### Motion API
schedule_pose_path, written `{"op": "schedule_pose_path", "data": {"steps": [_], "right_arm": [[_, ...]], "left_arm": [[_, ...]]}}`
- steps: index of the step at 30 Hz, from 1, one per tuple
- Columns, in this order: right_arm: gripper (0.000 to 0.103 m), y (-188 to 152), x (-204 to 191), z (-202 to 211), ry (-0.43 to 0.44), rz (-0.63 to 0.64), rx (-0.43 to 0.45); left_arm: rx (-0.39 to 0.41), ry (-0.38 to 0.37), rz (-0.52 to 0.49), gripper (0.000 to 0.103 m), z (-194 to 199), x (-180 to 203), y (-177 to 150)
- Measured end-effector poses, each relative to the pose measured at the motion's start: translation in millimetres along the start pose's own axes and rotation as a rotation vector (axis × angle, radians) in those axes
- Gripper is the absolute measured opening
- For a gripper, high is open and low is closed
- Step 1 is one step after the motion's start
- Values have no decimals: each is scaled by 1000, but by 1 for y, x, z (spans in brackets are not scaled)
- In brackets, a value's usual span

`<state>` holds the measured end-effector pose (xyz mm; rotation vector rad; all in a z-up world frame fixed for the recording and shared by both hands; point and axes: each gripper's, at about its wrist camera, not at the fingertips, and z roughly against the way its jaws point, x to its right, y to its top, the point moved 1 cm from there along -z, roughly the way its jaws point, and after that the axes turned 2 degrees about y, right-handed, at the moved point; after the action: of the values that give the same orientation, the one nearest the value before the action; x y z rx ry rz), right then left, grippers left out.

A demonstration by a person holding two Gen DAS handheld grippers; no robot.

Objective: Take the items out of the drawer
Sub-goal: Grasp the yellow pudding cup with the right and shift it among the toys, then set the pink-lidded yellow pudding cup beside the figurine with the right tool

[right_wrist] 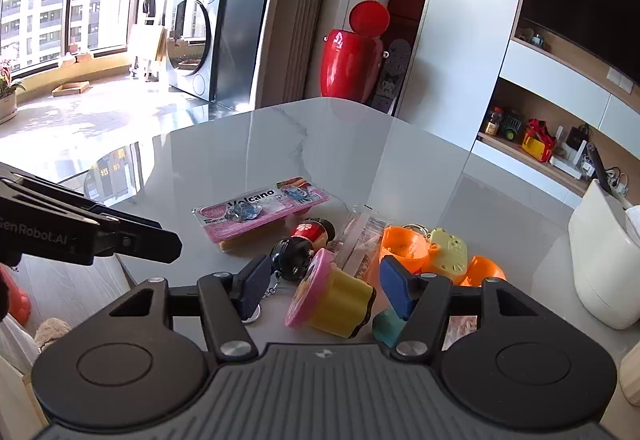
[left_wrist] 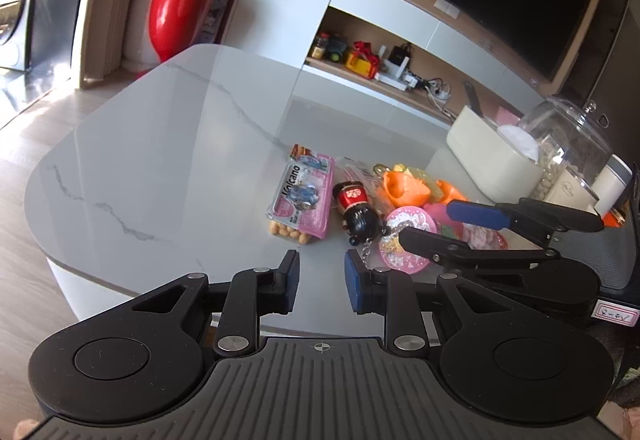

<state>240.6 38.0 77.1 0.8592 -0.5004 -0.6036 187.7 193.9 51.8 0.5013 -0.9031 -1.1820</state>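
Note:
Small items lie in a heap on the marble table (left_wrist: 160, 160): a pink "Volcano" snack pack (left_wrist: 302, 196) (right_wrist: 262, 214), a doll keychain (left_wrist: 354, 208) (right_wrist: 300, 248), orange capsule halves (left_wrist: 404, 188) (right_wrist: 404, 246), a yellow charm (right_wrist: 448, 252) and a yellow tub with a pink lid (left_wrist: 404, 240) (right_wrist: 332, 300) on its side. My right gripper (right_wrist: 324, 280) (left_wrist: 426, 222) is open, its fingers on either side of the tub without touching it. Near the table's front edge, left of the heap, my left gripper (left_wrist: 322, 280) (right_wrist: 160, 240) is open and holds nothing. No drawer is in view.
A cream box (left_wrist: 492, 156) (right_wrist: 604, 260), a glass jar (left_wrist: 568, 144) and a white canister (left_wrist: 612, 184) stand at the table's right. A teal object (right_wrist: 386, 326) lies under my right finger. Beyond the table are a red bin (left_wrist: 180, 8) and a TV shelf.

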Motion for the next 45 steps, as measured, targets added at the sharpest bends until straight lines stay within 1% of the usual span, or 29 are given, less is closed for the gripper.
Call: {"op": "schedule_pose_path", "data": {"steps": [2,3,4,5,8,11,14,16,18,21,24,26,28,29,30,32,34,36,38,41,44,45], "right_arm": [[61,0,3,-10,-8,-48,-32],[58,-1,7,-13,-2,-87,-48],[54,-1,12,-15,3,-128,-58],[45,-1,19,-16,16,-175,-68],[44,-5,46,-14,107,-383,-84],[44,-17,70,-10,182,-568,-92],[43,-32,84,-9,261,-715,-102],[43,-40,88,-10,307,-791,-108],[43,-45,91,-11,321,-827,-100],[44,-48,94,-9,298,-819,-77],[45,-51,100,-6,285,-844,-58],[45,-52,102,-1,250,-825,-38],[46,-47,98,8,180,-739,-10],[50,-43,93,13,143,-673,6],[57,-38,86,18,112,-598,23],[63,-29,66,27,63,-425,46],[64,-24,42,31,22,-255,57],[64,-24,22,28,-1,-149,52],[64,-24,9,24,-12,-99,34],[65,-19,1,14,-17,-70,-10],[74,-6,-6,-1,-17,-14,-73],[74,-1,-8,-9,-28,6,-100]], "left_arm": [[-13,4,-6,27,0,-2,-1],[-19,4,-7,27,0,-2,-2],[-21,2,-6,27,0,-3,-2],[-23,-1,-5,27,0,-2,-2],[-27,-11,-5,27,0,-1,-3],[-36,-19,-11,27,-2,3,-4],[-43,-24,-18,27,-3,5,-6],[-48,-23,-20,27,-4,5,-7],[-50,-18,-22,27,-5,5,-8],[-54,-10,-24,27,-7,4,-9],[-59,-5,-27,27,-8,4,-10],[-62,-2,-29,27,-9,4,-11],[-65,0,-29,27,-10,4,-11],[-67,1,-30,27,-10,4,-11],[-67,3,-31,27,-10,4,-11],[-68,7,-33,27,-10,3,-12],[-68,14,-34,27,-10,2,-12],[-70,20,-33,27,-9,1,-13],[-72,22,-28,27,-9,-1,-13],[-73,12,-12,27,-7,-4,-11],[-72,5,-2,27,-5,-5,-10],[-74,2,2,27,-5,-5,-9]]}}
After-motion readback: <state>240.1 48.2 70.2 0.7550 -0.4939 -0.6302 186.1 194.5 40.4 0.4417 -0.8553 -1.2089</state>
